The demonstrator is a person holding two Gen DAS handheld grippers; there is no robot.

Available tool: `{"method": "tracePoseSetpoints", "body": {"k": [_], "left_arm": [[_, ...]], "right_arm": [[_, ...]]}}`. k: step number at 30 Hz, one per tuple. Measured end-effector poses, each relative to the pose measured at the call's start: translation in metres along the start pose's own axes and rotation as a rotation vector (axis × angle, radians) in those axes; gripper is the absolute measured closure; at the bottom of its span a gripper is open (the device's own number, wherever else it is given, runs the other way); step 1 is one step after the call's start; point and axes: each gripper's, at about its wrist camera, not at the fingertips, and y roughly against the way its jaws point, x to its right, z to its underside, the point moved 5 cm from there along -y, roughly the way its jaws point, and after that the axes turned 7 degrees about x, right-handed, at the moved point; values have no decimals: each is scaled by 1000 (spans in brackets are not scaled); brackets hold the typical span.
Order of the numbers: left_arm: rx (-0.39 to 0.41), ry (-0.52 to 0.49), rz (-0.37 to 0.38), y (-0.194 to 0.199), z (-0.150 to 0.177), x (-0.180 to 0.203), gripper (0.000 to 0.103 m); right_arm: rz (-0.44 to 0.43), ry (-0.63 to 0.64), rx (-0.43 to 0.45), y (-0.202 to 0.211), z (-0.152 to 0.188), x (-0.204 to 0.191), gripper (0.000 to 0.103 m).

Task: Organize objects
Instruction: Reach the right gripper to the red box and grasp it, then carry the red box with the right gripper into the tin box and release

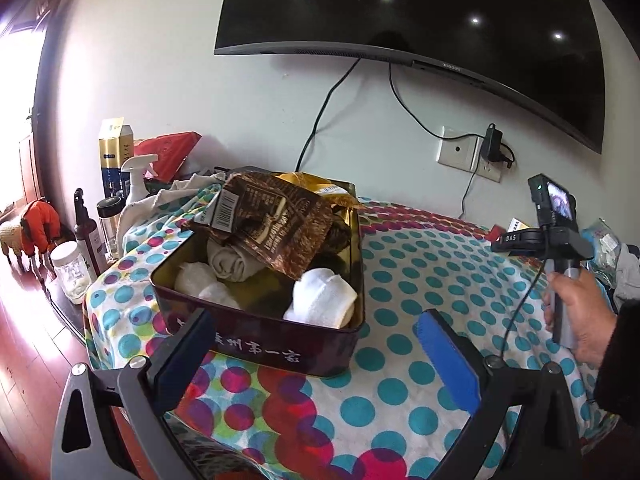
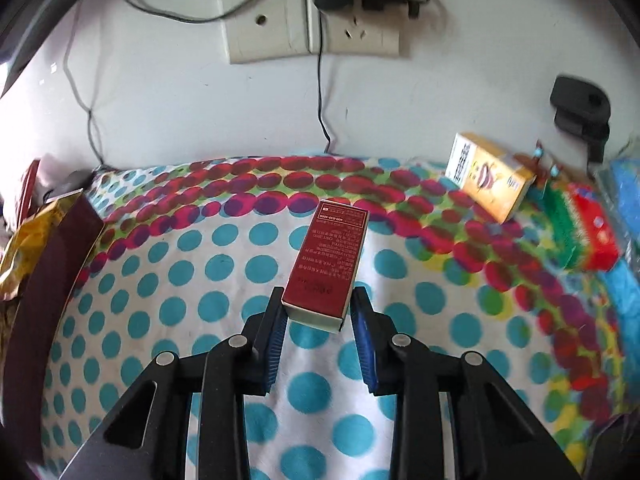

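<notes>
Claw (image 2: 318, 304) clamped on red box (image 2: 328, 260)

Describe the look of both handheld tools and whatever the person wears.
Both tools, left and right, have black angular frames, silver pivot bolts and blue ribbed pads. From the left view, the right unit has a grey handle, a black cable and a small screen. Sleeve: dark.

Right gripper (image 2: 318, 312) has its pads clamped on the near end of a red box (image 2: 328, 256), lifted over the dotted cloth (image 2: 192, 280). Yellow box (image 2: 490, 176) and a red-green pack (image 2: 580, 232) sit toward the right edge, tin (image 2: 44, 272) at the left edge.
</notes>
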Motion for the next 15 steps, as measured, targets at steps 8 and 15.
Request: {"method": "tracePoseSetpoints", "body": {"k": [8, 15], "left_arm": [[-28, -22, 7, -1, 7, 11, 0], [-46, -34, -42, 1, 10, 9, 0]], "right_arm": [[4, 91, 1, 12, 19, -9, 73], [-23, 105, 8, 33, 26, -28, 73]]}}
